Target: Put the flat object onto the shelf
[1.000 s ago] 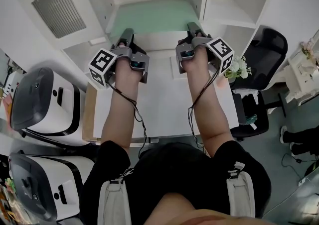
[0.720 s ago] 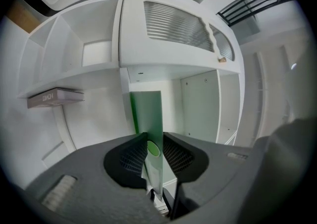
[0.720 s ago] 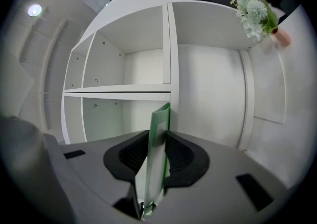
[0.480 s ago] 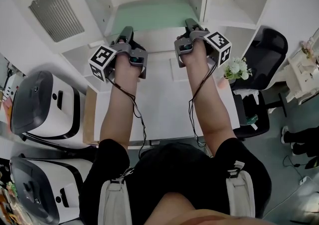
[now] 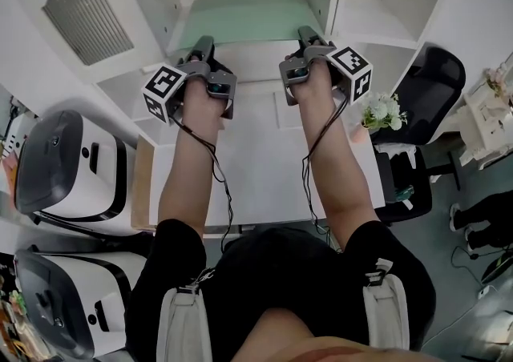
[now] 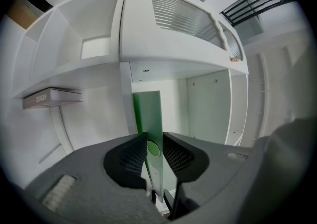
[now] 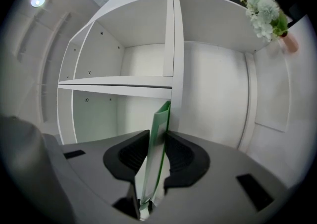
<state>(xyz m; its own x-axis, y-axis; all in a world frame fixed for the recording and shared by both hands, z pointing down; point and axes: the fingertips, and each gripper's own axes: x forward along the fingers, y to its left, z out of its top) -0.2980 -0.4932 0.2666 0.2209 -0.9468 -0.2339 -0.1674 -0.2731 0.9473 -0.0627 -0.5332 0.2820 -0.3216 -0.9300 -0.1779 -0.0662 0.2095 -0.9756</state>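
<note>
The flat object is a thin pale-green board [image 5: 244, 18], lying level in the middle compartment of the white shelf unit [image 5: 353, 28]. My left gripper [image 5: 202, 46] is shut on the board's near left edge. On the near right edge, my right gripper [image 5: 308, 37] is also shut. In the left gripper view the green board [image 6: 147, 114] stands edge-on between the pads of the left gripper [image 6: 154, 151]. The right gripper view shows the board [image 7: 161, 129] clamped in the right gripper [image 7: 157, 156], in front of a white divider.
A white table [image 5: 256, 176] lies below my arms. White machines [image 5: 64, 168] stand at the left, and a louvred door [image 5: 84, 4] is above them. Flowers [image 5: 383, 110] and a black chair [image 5: 429, 84] are at the right. A book [image 6: 52, 98] lies on a side shelf.
Both grippers have shifted a little further toward the shelf with the board, the left one more. Their hold on the board is unchanged.
</note>
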